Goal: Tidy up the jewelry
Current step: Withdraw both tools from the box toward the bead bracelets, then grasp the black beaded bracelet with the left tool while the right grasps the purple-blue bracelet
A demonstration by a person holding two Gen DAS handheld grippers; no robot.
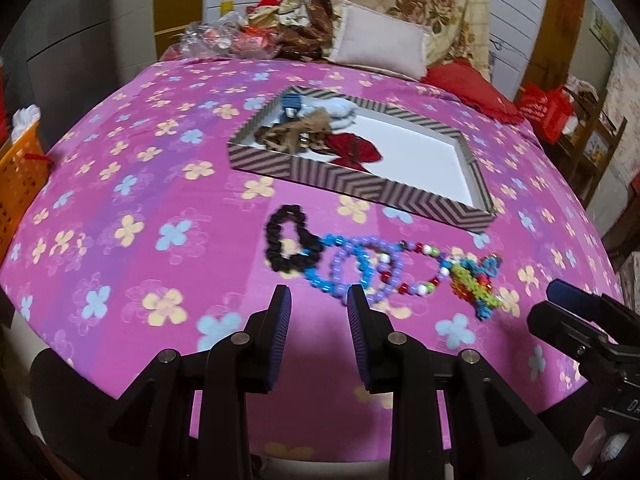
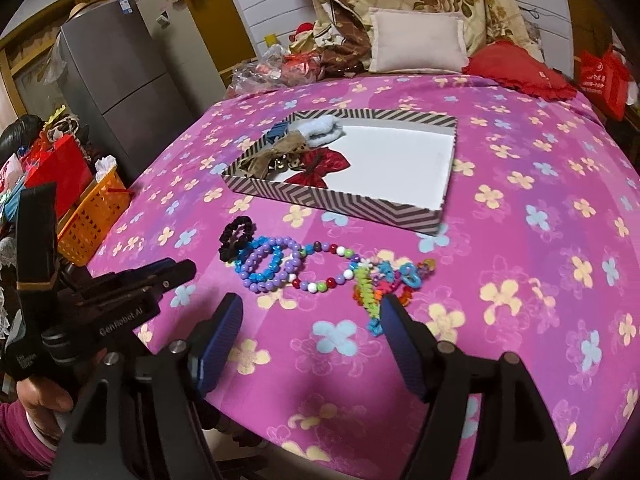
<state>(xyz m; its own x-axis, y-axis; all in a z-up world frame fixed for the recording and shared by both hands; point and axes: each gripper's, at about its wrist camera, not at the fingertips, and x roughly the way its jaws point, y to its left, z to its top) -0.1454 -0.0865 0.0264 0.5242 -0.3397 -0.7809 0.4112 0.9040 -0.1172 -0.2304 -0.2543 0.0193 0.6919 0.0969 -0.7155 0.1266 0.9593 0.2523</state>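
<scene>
A row of jewelry lies on the pink flowered bedspread: a black scrunchie, purple and blue bead bracelets, a multicolour bead bracelet and bright plastic chain pieces. Behind them a chevron-patterned box holds a red bow, a brown bow, a light blue scrunchie and a blue clip. My left gripper is open and empty, just short of the bead bracelets. My right gripper is open and empty, near the chain pieces.
An orange basket stands off the bed's left edge. Pillows, a red cushion and folded quilts pile at the bed's head. A grey fridge stands far left. The right gripper shows in the left wrist view.
</scene>
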